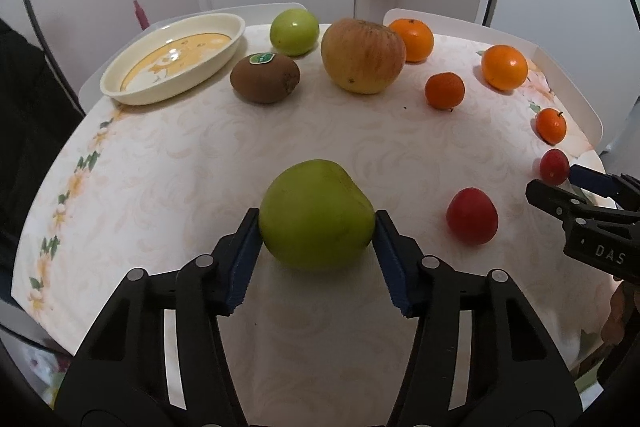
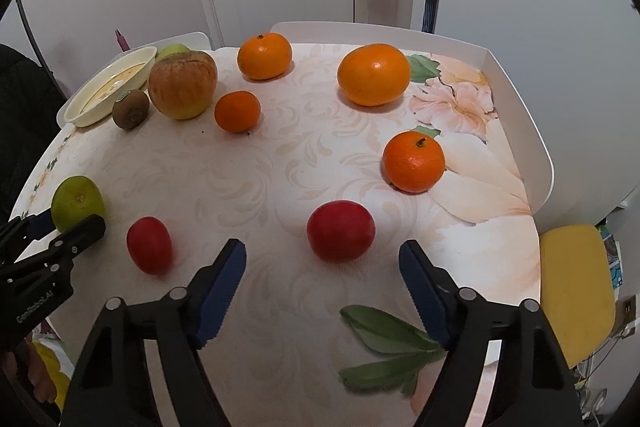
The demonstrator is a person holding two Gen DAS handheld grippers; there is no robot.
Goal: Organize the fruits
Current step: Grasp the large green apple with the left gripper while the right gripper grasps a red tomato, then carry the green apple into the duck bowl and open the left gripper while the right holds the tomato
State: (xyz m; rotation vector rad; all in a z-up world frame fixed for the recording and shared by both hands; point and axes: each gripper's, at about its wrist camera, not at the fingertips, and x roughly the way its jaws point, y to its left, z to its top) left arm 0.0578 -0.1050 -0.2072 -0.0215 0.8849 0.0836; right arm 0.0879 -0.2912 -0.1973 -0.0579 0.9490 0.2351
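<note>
Left wrist view: left gripper [image 1: 316, 223] has its blue pads pressed on both sides of a green apple [image 1: 316, 214], near centre of the table [image 1: 168, 187]. Apple looks seated on the cloth, not lifted. Oval dish [image 1: 172, 61] sits far left, prob. the drop spot; kiwi [image 1: 265, 78] lies just beside it. Lift straight up w/ steady squeeze, then clear the kiwi.

Right wrist view: right gripper [image 2: 322, 263] jaws wide, holding nothing, near a red fruit [image 2: 341, 231]. Keep it out of the left's path.
</note>
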